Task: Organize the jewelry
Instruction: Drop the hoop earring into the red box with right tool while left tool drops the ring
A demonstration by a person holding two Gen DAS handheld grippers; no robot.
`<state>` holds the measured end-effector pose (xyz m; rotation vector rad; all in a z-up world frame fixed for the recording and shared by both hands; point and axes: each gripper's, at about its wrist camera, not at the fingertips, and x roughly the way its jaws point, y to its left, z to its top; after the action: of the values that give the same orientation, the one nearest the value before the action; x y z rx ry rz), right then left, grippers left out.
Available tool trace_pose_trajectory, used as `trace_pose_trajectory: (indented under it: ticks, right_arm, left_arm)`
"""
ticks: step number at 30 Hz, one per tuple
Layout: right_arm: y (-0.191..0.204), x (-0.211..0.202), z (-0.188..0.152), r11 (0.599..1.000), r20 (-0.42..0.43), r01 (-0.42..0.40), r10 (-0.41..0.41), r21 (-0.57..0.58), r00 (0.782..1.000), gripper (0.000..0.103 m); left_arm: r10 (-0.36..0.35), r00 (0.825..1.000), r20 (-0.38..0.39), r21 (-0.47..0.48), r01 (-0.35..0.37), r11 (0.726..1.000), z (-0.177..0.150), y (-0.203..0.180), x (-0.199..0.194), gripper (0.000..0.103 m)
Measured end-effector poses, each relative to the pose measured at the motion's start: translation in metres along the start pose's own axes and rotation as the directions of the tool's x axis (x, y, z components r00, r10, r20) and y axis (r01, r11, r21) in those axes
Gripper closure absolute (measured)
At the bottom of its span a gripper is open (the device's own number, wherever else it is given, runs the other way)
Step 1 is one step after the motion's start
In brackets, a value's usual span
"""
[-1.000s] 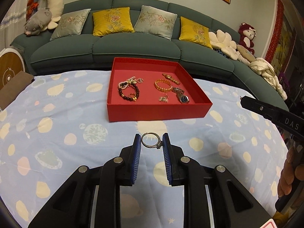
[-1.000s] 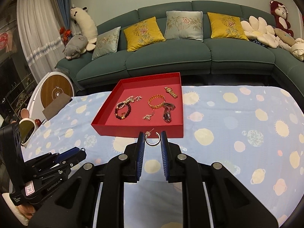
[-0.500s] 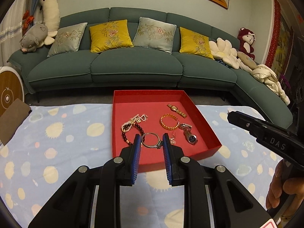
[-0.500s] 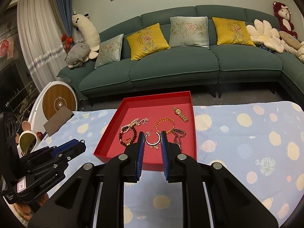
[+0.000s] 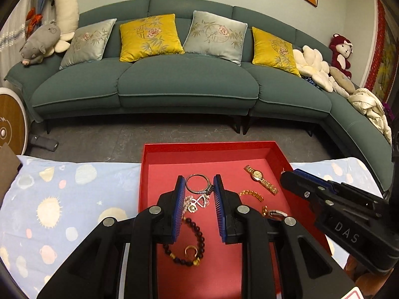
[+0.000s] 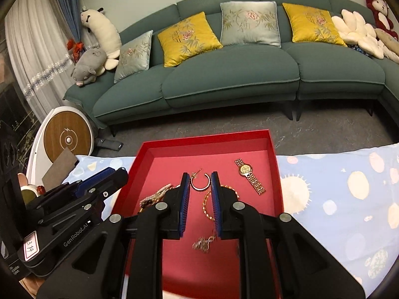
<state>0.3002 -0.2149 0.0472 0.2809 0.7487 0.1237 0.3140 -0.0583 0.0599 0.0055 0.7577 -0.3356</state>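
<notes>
My left gripper (image 5: 198, 183) is shut on a silver ring (image 5: 198, 183) with a dark stone, held above the red tray (image 5: 209, 145). Below it lie a dark bead bracelet (image 5: 192, 246), a small gold ring (image 5: 190, 250) and a pearl piece (image 5: 197, 203). My right gripper (image 6: 200, 180) is shut on a hoop earring (image 6: 200, 180), also over the red tray (image 6: 207, 138). A gold watch (image 6: 249, 177) lies to its right, a gold chain bracelet (image 6: 207, 206) and a small pendant (image 6: 204, 244) beneath it. Each gripper shows at the side of the other's view.
The tray sits on a table under a light blue cloth (image 5: 62, 199) with planet prints, near its far edge. Beyond a strip of grey floor stands a green sofa (image 5: 174, 84) with cushions and plush toys. A round white and wood device (image 6: 66, 138) stands at left.
Both grippers moved forward from above the cloth to over the inside of the tray, each still holding its piece. The tray's jewelry now lies under the fingers.
</notes>
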Motion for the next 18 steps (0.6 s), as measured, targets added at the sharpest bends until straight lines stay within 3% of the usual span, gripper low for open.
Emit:
trace_pose_trajectory:
  ticks: [10, 14, 15, 16, 17, 18]
  right_arm:
    - [-0.013, 0.044, 0.013, 0.999, -0.074, 0.014, -0.011, 0.037, 0.997, 0.086]
    - [-0.010, 0.047, 0.016, 1.000, -0.075, 0.013, -0.011, 0.025, 0.997, 0.085]
    - [-0.009, 0.047, 0.018, 0.999, -0.069, 0.016, -0.014, 0.028, 0.998, 0.079]
    - [-0.010, 0.045, 0.018, 0.999, -0.056, 0.023, -0.021, 0.032, 0.998, 0.064]
    - [-0.011, 0.040, 0.018, 0.999, -0.033, 0.025, -0.023, 0.035, 0.999, 0.057]
    - [-0.009, 0.035, 0.019, 0.999, -0.014, 0.023, -0.022, 0.036, 1.000, 0.056]
  left_arm:
    - [0.029, 0.999, -0.045, -0.031, -0.030, 0.999, 0.012, 0.009, 0.037, 0.082]
    - [0.038, 0.998, -0.046, -0.056, -0.041, 0.998, 0.015, 0.012, 0.042, 0.077]
    - [0.048, 0.998, -0.047, -0.063, -0.051, 0.997, 0.016, 0.014, 0.043, 0.072]
    - [0.059, 0.998, -0.036, -0.070, -0.061, 0.996, 0.016, 0.015, 0.041, 0.060]
    - [0.069, 0.997, -0.021, -0.076, -0.071, 0.995, 0.016, 0.016, 0.038, 0.051]
    - [0.076, 0.997, -0.006, -0.079, -0.076, 0.994, 0.016, 0.016, 0.034, 0.051]
